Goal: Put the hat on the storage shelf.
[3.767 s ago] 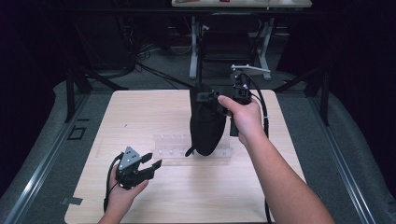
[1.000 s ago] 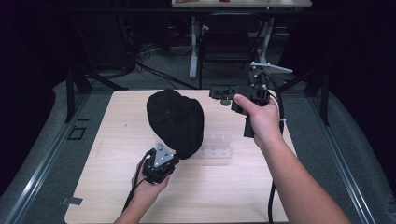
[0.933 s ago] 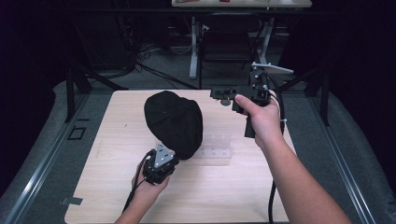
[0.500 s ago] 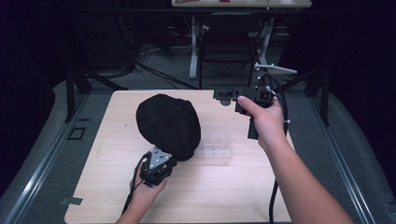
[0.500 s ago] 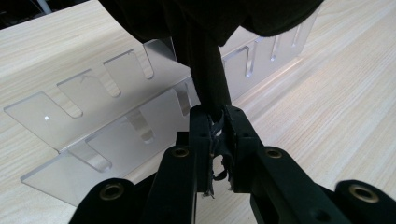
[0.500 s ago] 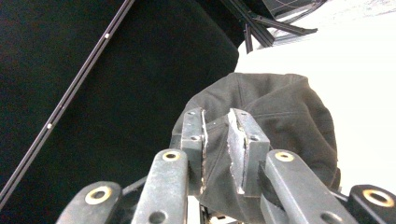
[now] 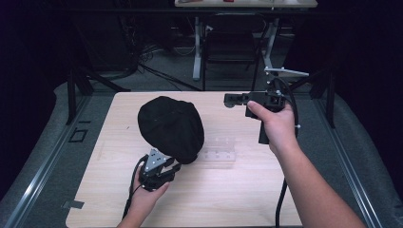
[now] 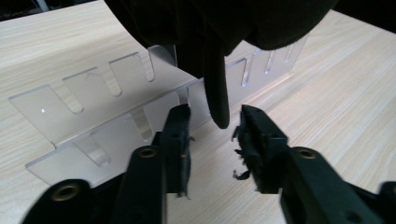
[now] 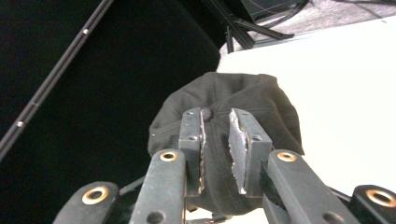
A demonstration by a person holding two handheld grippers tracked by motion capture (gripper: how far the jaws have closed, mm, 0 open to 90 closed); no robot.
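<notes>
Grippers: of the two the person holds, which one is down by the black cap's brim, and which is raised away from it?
The left gripper is at the black cap, its brim hanging between open jaws. The right gripper is held apart, right of the cap.

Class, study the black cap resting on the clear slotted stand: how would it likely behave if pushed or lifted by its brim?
The black cap is cloth, so probably light and floppy; its crown sags over the clear slotted stand. A push would likely slide or tip it off, since the left tool stands open around its hanging edge.

wooden table point(image 7: 247, 190), dark frame legs point(image 7: 197, 52)
</notes>
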